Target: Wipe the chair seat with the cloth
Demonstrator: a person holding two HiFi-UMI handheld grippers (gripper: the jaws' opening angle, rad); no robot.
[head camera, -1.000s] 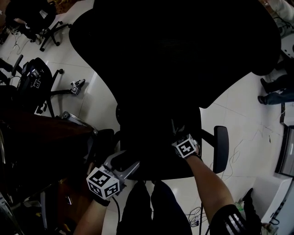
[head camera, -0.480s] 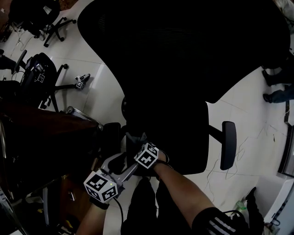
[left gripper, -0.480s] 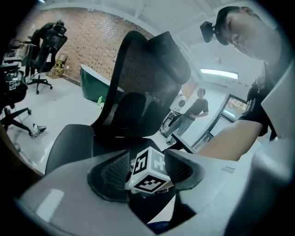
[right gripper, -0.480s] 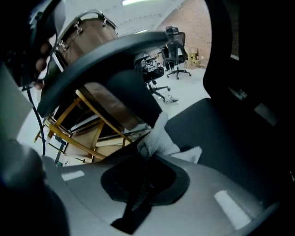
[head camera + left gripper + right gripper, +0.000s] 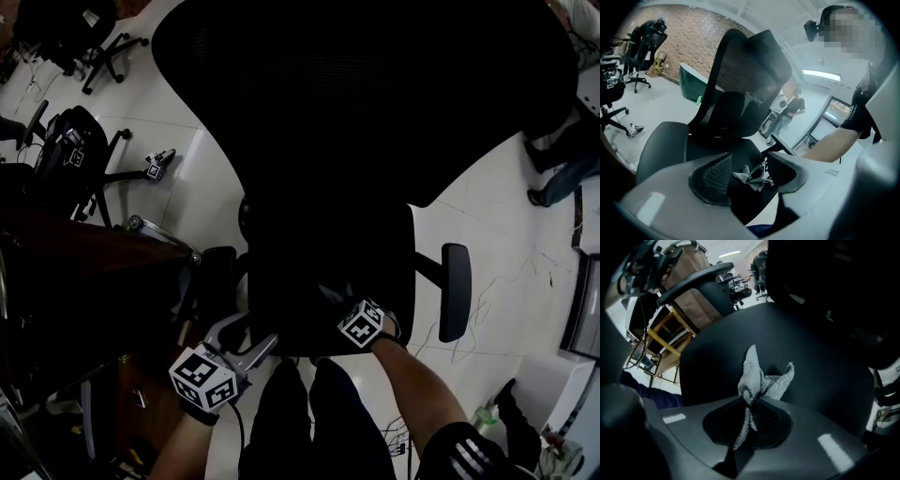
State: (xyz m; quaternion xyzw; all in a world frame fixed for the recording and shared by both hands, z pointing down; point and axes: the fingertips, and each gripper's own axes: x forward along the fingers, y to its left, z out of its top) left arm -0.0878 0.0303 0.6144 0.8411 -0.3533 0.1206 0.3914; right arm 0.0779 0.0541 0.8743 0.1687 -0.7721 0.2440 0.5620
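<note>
The black chair seat (image 5: 328,272) lies below its tall mesh back (image 5: 375,94). My right gripper (image 5: 342,305) rests on the seat near its front edge, right of centre. In the right gripper view it (image 5: 750,411) is shut on a bunched grey cloth (image 5: 761,380), which fans out onto the seat (image 5: 820,357). My left gripper (image 5: 251,333) hovers at the seat's front left corner. Its jaws (image 5: 749,172) stand open with nothing between them. Beyond them the cloth (image 5: 746,176) shows on the seat (image 5: 717,145).
Two armrests (image 5: 457,291) (image 5: 217,281) flank the seat. A dark wooden desk (image 5: 84,272) stands close on the left. Other office chairs (image 5: 70,155) and a marker cube (image 5: 157,167) are on the white tiled floor. Cables (image 5: 487,305) lie at the right, where a person's legs (image 5: 562,178) show.
My right gripper swept the cloth across the seat to the left, then back to the right near the front edge. The left gripper has barely moved.
</note>
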